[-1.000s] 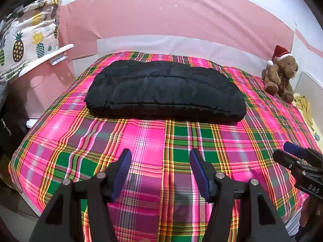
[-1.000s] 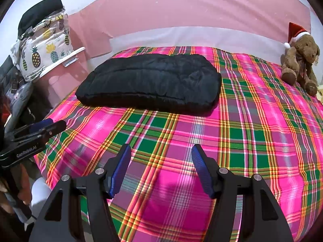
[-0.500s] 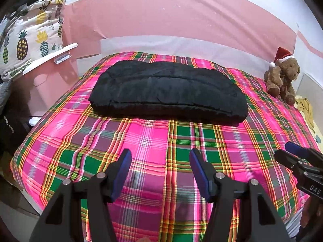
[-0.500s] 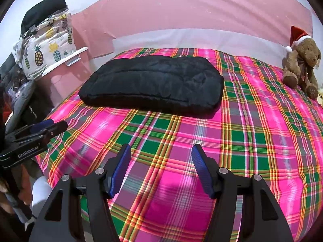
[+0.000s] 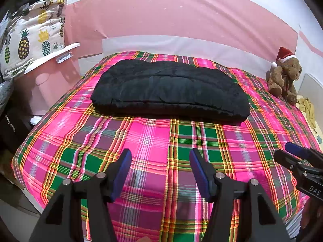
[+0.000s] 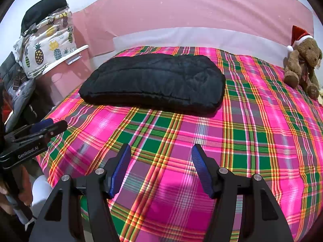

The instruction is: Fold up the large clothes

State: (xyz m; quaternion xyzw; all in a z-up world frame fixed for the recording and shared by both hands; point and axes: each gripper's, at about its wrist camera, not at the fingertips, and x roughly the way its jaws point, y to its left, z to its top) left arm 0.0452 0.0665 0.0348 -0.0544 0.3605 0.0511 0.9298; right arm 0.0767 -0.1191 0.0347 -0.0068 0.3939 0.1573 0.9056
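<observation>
A black padded garment (image 5: pixel 169 89) (image 6: pixel 155 80) lies folded into a long flat bundle across the far half of a bed with a pink and green plaid sheet (image 5: pixel 153 139) (image 6: pixel 252 125). My left gripper (image 5: pixel 160 157) hovers open over the near part of the sheet, well short of the garment, nothing between its blue pads. My right gripper (image 6: pixel 161 153) also stands open and empty above the near sheet. Each gripper shows at the edge of the other's view: the right gripper (image 5: pixel 290 155) at the right, the left gripper (image 6: pixel 50 125) at the left.
A brown teddy bear with a red hat (image 5: pixel 284 76) (image 6: pixel 302 64) sits at the bed's far right. A pile of pineapple-print bedding (image 5: pixel 30 40) (image 6: pixel 48 48) rests on a pink stand at the left. A pink and white wall (image 5: pixel 181 20) runs behind the bed.
</observation>
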